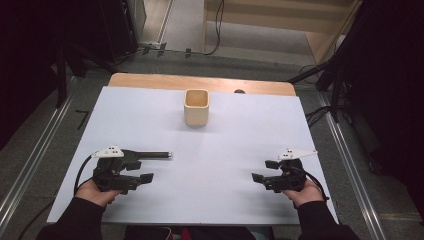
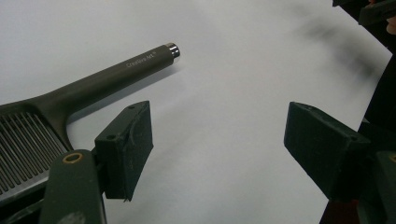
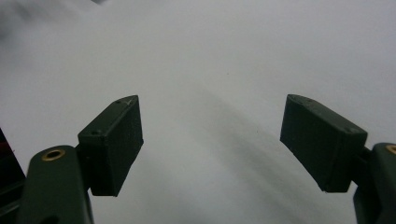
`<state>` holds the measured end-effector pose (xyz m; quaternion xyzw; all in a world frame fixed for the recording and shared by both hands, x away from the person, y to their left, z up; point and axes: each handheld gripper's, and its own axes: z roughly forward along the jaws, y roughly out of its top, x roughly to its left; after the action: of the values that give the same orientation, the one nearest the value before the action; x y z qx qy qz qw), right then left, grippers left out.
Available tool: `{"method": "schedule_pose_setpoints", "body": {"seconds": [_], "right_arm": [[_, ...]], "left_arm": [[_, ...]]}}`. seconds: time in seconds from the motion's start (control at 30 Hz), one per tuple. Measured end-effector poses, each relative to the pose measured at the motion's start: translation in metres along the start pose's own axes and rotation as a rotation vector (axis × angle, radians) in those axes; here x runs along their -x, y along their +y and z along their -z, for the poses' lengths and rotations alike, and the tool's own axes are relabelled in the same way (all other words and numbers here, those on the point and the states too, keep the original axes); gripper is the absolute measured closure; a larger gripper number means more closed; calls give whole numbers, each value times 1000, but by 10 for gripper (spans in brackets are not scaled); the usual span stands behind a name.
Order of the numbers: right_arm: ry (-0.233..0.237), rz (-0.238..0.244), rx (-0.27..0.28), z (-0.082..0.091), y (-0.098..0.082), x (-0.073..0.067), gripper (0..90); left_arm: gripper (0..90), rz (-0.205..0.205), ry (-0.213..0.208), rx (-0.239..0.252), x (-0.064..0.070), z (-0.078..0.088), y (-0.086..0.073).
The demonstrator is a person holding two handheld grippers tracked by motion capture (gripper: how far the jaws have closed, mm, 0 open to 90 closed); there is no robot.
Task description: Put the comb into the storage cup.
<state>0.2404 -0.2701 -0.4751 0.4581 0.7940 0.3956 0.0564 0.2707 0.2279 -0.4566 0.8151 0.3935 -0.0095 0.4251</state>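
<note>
My left gripper (image 1: 146, 171) sits at the lower left of the high view with its jaws spread wide and nothing between them; in the left gripper view both pads (image 2: 125, 149) stand apart over bare white surface. Just beside its left jaw lies a dark grey brush (image 2: 93, 86), its ribbed head at the lower left edge of that view and its handle running up toward the centre top, ending in a shiny metal cap; I can't tell whether the jaw touches it. In the high view the brush handle (image 1: 155, 155) pokes out to the right from behind the gripper. My right gripper (image 1: 257, 171) rests at the lower right, equally released, its pads (image 3: 112, 144) framing plain white sheet. Farther up, near the top centre of the white table cover (image 1: 225, 150), stands a cream square cup (image 1: 196, 107), upright and well apart from both grippers.
</note>
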Motion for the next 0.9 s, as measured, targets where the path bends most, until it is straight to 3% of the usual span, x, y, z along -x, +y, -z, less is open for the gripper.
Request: {"method": "schedule_pose_setpoints", "body": {"seconds": [0.9], "right_arm": [[10, 9, -15, -1, 0, 0, 194]], "left_arm": [[244, -4, 6, -13, -1, -1, 0]]}}
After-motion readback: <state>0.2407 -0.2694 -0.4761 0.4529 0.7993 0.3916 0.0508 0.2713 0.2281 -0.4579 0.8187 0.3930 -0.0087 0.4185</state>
